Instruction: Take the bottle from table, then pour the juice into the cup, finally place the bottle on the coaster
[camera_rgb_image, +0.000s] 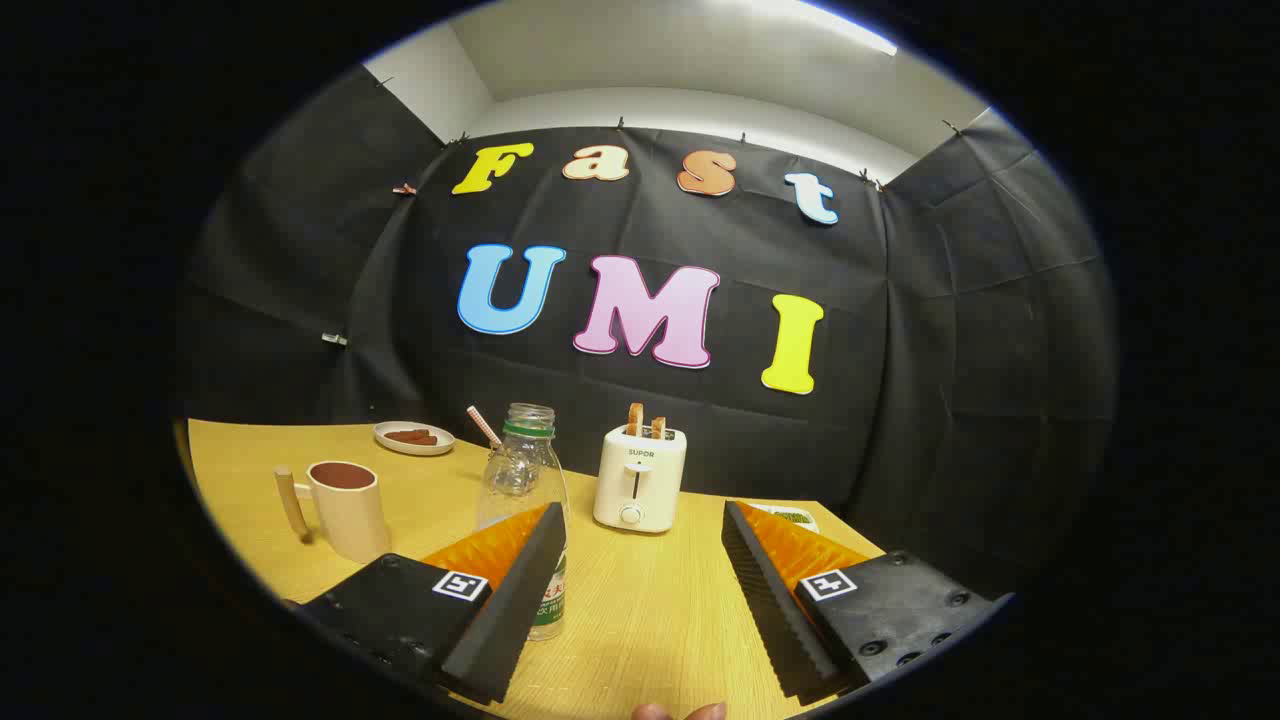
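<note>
The wooden bench (660, 600) carries an upright bottle (522, 480) touching the left finger of the tool (640, 590), jaws spread. Shift left to centre it before closing; the cup (345, 505) stands farther left.

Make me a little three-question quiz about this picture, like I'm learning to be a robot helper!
1. True or false: the gripper is squeezing the clear plastic bottle.
2. What stands nearest the bottle? A) cream mug with a wooden handle B) white toaster holding two toast slices C) small white plate
3. Fill in: the mug's contents look ____ in colour.

Key: 1 false, the fingers are open, and the bottle stands by the left finger. 2 B. 3 reddish-brown.
</note>
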